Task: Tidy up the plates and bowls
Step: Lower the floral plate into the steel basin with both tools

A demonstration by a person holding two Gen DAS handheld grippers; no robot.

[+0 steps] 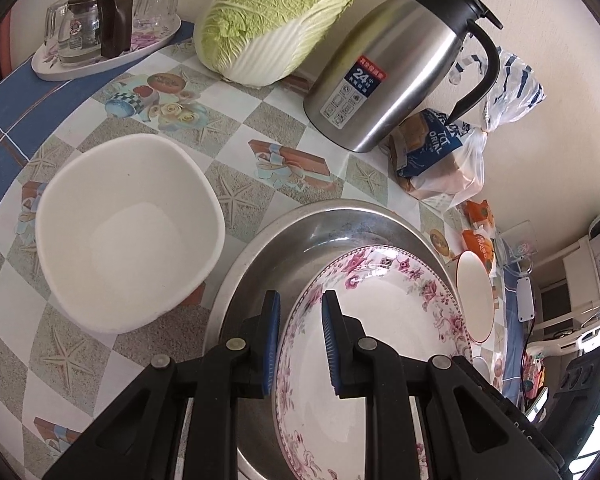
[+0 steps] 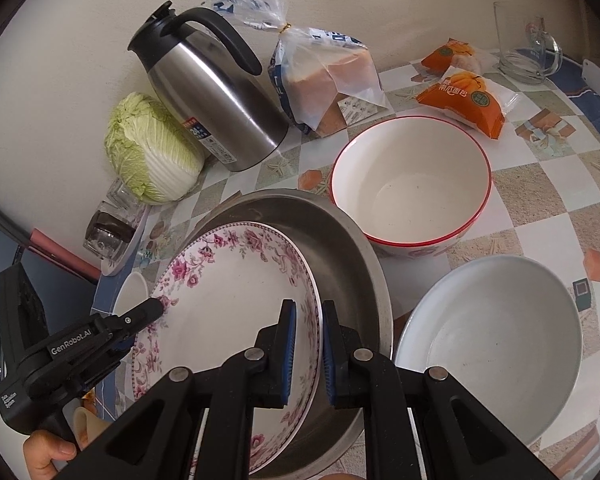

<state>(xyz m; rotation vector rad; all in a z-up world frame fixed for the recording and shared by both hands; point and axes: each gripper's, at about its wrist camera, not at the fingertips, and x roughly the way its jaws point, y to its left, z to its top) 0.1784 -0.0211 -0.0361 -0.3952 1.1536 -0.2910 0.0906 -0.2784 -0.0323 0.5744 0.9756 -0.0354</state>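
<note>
A floral plate (image 1: 380,320) (image 2: 228,300) hangs tilted inside a steel basin (image 1: 300,240) (image 2: 340,248). My left gripper (image 1: 300,298) is shut on the plate's left rim; the right wrist view shows it as well (image 2: 158,306). On the opposite rim my right gripper (image 2: 309,307) is shut too. A plain white bowl (image 1: 128,232) sits left of the basin. To the basin's right stand a red-rimmed bowl (image 2: 412,180) and a pale grey bowl (image 2: 492,344).
Along the wall stand a steel thermos jug (image 2: 216,96), a cabbage (image 1: 276,16) and a bagged loaf (image 2: 328,80). Orange snack packets (image 2: 464,100) and a glass mug (image 2: 524,40) lie far right. A tray of glasses (image 1: 100,28) sits far left.
</note>
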